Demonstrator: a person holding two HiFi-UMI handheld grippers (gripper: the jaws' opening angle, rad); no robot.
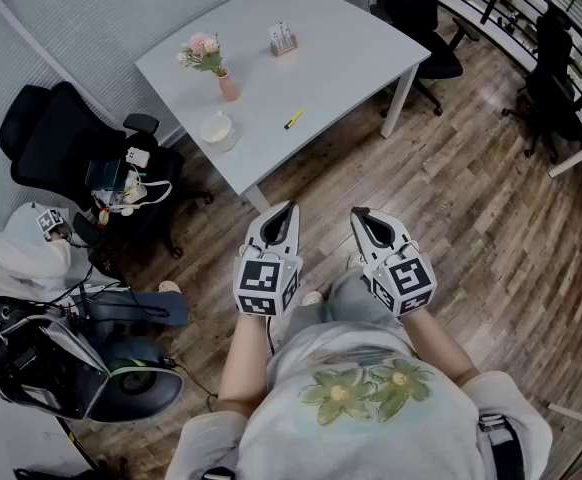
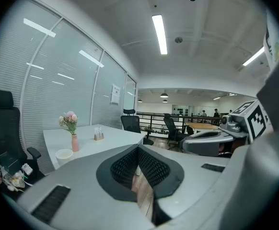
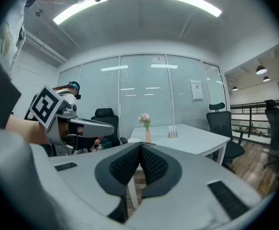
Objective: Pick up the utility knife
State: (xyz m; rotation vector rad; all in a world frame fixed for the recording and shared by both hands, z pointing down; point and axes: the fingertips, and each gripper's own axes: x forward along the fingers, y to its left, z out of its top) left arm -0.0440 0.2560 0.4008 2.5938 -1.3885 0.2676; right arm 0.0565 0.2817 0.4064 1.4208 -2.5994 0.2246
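Observation:
A small yellow utility knife (image 1: 294, 118) lies on the white table (image 1: 341, 63), near its front edge. My left gripper (image 1: 289, 208) and right gripper (image 1: 357, 213) are held side by side over the wooden floor, short of the table. Both are shut with nothing between the jaws. In the left gripper view the left gripper (image 2: 138, 150) has its tips together, with the table (image 2: 115, 138) beyond. In the right gripper view the right gripper (image 3: 140, 146) is likewise closed, facing the table (image 3: 197, 140). The knife does not show in either gripper view.
On the table stand a pink vase of flowers (image 1: 221, 73), a white bowl (image 1: 217, 129) and a small card holder (image 1: 282, 38). Black office chairs (image 1: 66, 143) sit at the left and behind the table (image 1: 426, 18). Cables and bags (image 1: 41, 358) clutter the floor at left.

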